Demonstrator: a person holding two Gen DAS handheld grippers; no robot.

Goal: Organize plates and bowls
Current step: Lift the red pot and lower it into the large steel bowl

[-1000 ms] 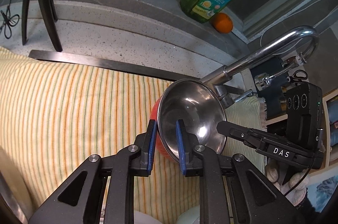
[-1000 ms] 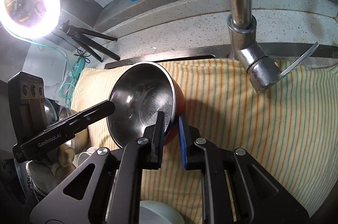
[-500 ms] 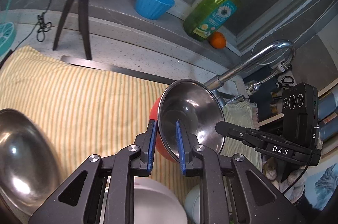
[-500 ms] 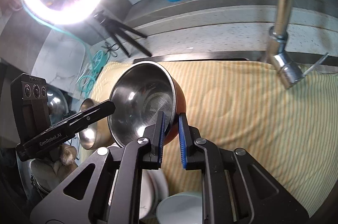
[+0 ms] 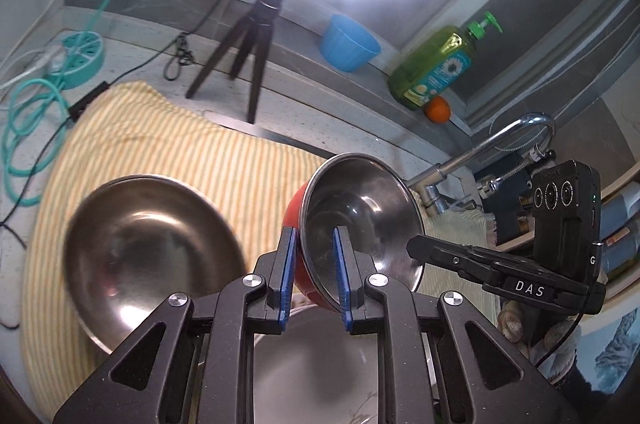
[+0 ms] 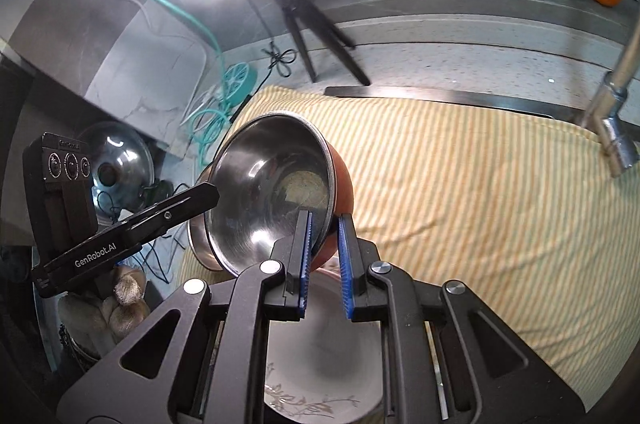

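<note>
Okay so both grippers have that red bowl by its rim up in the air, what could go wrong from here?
1. The red bowl is tilted and held only by thin rim pinches from the left gripper and right gripper; uneven motion could twist it loose.
2. If it slips, it may strike the white patterned plate underneath.
3. The large steel bowl sits close beside it, so a swing could knock it.

My left gripper (image 5: 313,274) was matte black, with 2 blue ribbed pads (image 5: 341,280) and silver screw heads at the linkage pivots. My right gripper (image 6: 325,262) matched it. At the right of the left view its side read "DAS"; at the left of the right view the other read "GenRobot.AI". A knitted light glove (image 6: 122,298) covered my hand.
</note>
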